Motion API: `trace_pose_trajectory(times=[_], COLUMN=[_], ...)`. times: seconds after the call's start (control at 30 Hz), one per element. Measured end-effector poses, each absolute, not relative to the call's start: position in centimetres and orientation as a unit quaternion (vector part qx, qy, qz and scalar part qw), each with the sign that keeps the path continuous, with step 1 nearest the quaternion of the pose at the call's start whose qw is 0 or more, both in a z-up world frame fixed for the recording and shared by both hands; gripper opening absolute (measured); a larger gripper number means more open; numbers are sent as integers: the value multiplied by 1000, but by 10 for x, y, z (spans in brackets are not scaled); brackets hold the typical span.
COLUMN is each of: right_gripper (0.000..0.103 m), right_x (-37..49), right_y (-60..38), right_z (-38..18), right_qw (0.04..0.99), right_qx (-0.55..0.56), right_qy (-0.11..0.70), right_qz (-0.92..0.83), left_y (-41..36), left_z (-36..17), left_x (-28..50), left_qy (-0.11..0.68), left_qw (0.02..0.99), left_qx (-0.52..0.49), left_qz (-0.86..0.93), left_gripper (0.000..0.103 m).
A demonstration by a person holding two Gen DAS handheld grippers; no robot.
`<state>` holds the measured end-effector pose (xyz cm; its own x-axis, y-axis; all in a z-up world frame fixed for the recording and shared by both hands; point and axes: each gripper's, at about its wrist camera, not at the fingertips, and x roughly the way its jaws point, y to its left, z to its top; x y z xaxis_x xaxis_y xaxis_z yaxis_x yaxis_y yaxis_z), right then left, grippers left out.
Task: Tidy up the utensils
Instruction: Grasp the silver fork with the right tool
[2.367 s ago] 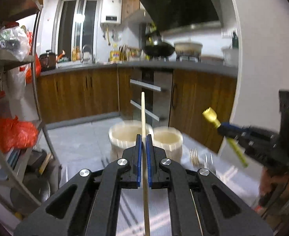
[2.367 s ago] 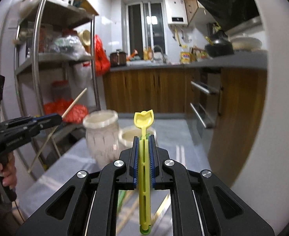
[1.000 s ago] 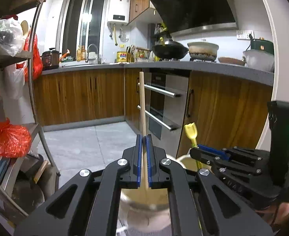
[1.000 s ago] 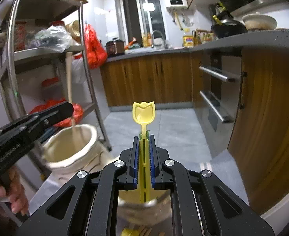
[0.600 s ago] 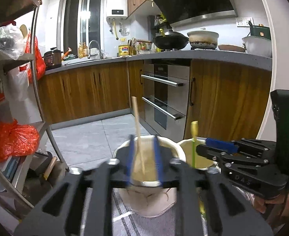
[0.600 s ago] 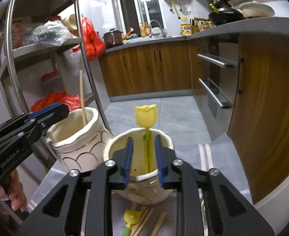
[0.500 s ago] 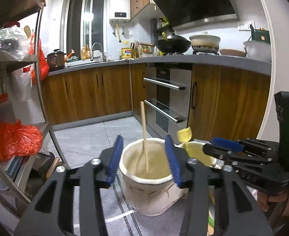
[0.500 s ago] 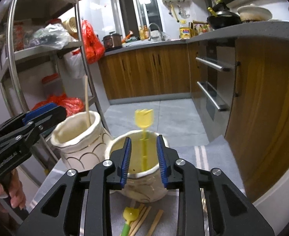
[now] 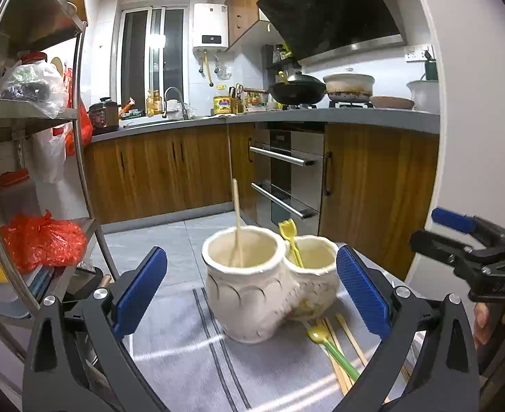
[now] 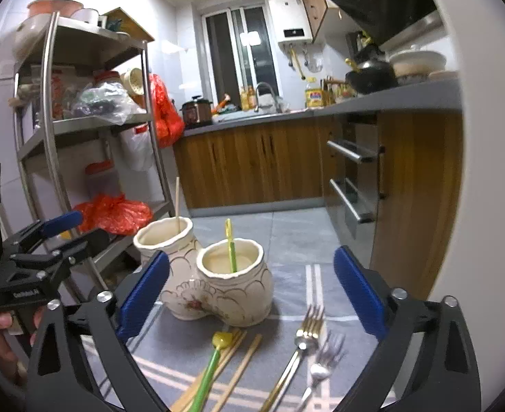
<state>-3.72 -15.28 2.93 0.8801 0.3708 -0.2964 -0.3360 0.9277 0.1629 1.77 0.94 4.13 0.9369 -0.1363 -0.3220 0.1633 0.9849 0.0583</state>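
Note:
Two cream ceramic pots stand side by side on a grey striped cloth (image 9: 183, 346). The left pot (image 9: 245, 288) holds a wooden chopstick (image 9: 237, 219). The right pot (image 10: 235, 285) holds a yellow-green plastic utensil (image 10: 231, 245). My left gripper (image 9: 250, 290) is open and empty, just short of the pots. My right gripper (image 10: 249, 288) is open and empty, facing the pots. On the cloth in front lie a green spoon with a yellow bowl (image 10: 211, 367), loose wooden chopsticks (image 10: 242, 370) and two metal forks (image 10: 303, 346).
A metal shelf rack (image 10: 46, 137) with bags stands to the left. Wooden kitchen cabinets (image 9: 170, 171) and an oven (image 9: 286, 175) stand behind across a tiled floor. The cloth's far edge lies just behind the pots.
Both grippers have opened and let go: the chopstick dropped into the left pot, the yellow-green utensil into the right pot. Both grippers have drawn back from the pots.

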Motion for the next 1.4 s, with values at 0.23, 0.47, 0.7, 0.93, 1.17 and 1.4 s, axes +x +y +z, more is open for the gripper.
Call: trace_pose_trajectory(times=[0.23,0.47,0.7,0.93,1.17,1.4], right_gripper=[98,98,98,98,96,67], right_x=[-48,-51,-49,-33,-15,17], right_y=[-160,-166,-174,-192,-190,-184], right_z=[18,6,-10,-34,-57,-75], right_qw=[971,977,972,949,928,918], right_qx=[34,-1,-24,20,23,-1], right_qy=[180,185,209,302,366,393], right_qz=[156,106,101,87,70,61], left_y=[0,-11,-14,-9,-17,-19], left_z=[14,-18,-30,-34,-39,-44], left_x=[4,5,0,-1,-1,4], left_qy=[186,221,212,231,242,257], left_qw=[980,972,973,970,965,961], left_qx=[28,64,74,40,58,62], left_qz=[-71,-57,-58,-71,-77,-83], left_gripper=[97,97,97,97,97,97])
